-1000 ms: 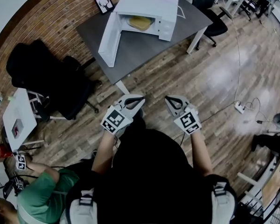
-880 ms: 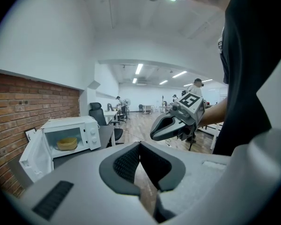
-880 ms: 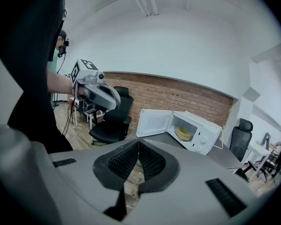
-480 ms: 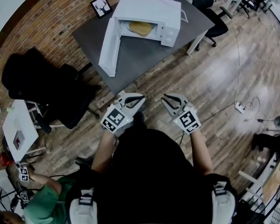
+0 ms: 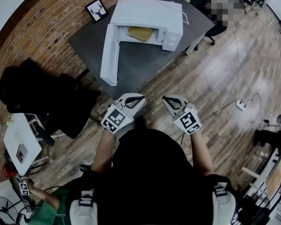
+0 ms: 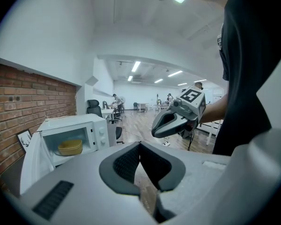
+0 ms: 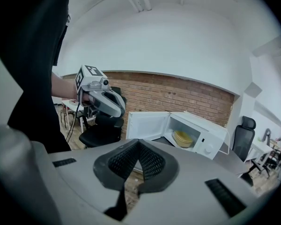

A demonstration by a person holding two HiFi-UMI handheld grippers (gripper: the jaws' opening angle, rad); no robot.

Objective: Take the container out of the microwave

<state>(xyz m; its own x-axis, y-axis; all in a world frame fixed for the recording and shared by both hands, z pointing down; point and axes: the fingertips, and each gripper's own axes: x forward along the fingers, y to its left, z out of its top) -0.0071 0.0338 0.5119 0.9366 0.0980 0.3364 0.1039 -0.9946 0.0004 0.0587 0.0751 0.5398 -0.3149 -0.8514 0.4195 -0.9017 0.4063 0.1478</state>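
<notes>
Head view: I am holding my left gripper (image 5: 131, 101) and right gripper (image 5: 172, 102) mid-frame, well apart from the open microwave (image 5: 147, 8) at top. Left gripper view: my jaws are pressing together on nothing, and the container (image 6: 70, 147) is sitting inside the microwave at lower left. Right gripper view: jaws likewise together and empty, so the whole reach and lift is waiting.

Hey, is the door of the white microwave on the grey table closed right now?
No, the white microwave door stands swung wide open, and the yellow container shows inside the cavity.
</notes>
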